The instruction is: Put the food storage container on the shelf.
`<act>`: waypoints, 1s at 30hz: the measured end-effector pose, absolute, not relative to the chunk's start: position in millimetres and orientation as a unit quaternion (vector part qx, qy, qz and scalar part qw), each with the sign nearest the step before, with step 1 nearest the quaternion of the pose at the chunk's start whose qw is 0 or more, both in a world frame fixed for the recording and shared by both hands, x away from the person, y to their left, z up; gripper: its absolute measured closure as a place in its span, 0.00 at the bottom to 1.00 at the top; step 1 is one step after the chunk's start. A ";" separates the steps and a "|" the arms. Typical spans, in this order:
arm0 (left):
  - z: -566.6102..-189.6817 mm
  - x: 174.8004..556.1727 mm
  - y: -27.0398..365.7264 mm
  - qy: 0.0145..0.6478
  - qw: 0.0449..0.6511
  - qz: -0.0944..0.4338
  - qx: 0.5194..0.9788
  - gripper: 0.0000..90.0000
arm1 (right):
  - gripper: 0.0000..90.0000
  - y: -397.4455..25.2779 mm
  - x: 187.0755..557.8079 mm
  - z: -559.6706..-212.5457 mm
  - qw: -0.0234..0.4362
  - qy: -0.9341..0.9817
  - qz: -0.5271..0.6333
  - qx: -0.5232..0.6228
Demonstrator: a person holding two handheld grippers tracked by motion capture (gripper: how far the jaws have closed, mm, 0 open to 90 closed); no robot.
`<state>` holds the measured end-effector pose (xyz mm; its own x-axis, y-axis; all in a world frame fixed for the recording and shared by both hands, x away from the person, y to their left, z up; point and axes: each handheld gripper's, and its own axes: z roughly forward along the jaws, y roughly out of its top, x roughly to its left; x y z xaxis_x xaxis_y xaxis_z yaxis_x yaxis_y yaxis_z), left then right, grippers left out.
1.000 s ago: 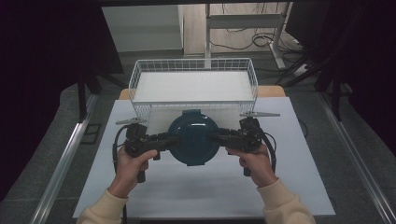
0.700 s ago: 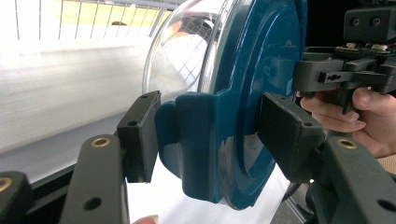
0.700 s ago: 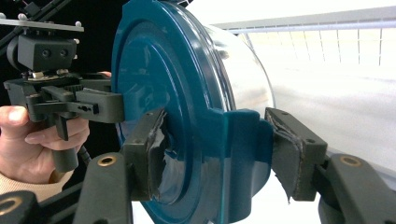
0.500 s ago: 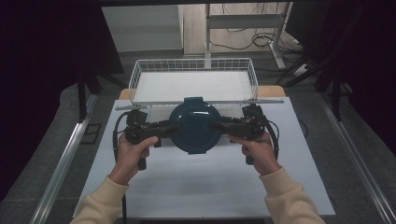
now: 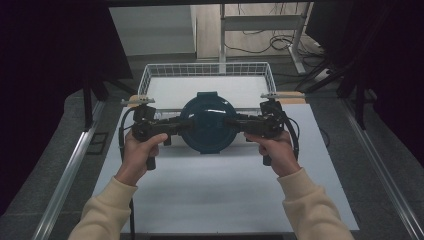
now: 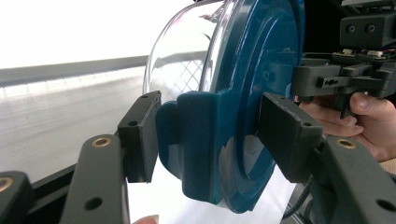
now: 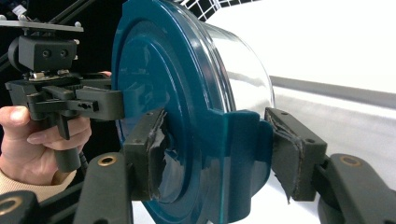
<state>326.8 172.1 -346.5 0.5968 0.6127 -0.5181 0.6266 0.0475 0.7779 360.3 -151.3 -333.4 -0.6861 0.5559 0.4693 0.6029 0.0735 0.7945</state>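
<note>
A round container (image 5: 207, 122) with a dark blue lid and a clear body hangs between my two grippers, over the table's far half and in front of the wire basket. My left gripper (image 5: 177, 125) is shut on the blue latch tab at its left side, and my right gripper (image 5: 237, 122) is shut on the tab at its right. In the left gripper view the jaws (image 6: 212, 135) clamp the tab, the lid (image 6: 243, 93) faces right and the clear body (image 6: 187, 60) faces left. The right gripper view has its jaws (image 7: 219, 154) pinching the opposite tab of the container (image 7: 168, 79).
A white wire basket (image 5: 207, 65) stands at the table's far edge, just beyond the container. The white tabletop (image 5: 215, 190) stretches toward the person. Metal rails (image 5: 65, 175) run along both sides, with cables on the floor behind the basket.
Both hands have carried the container up and away from the person, toward the basket. Both grippers kept their hold on it.
</note>
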 end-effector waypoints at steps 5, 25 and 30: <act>-341.4 334.0 174.6 0.451 0.569 -0.009 0.687 0.46 | 0.46 -148.5 366.6 -326.9 0.021 -0.735 -0.550 -0.396; -317.9 388.6 178.5 0.446 0.571 -0.015 0.689 0.46 | 0.45 -145.0 416.2 -302.1 0.022 -0.730 -0.548 -0.407; -308.9 403.7 178.9 0.445 0.565 -0.014 0.694 0.46 | 0.45 -144.7 430.8 -296.1 0.027 -0.726 -0.550 -0.411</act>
<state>403.7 178.9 -308.9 0.6038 0.6018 -0.5228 0.6339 0.0352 0.7726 430.8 -144.7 -296.1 -0.6599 0.5678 0.4920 0.6277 0.0568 0.7764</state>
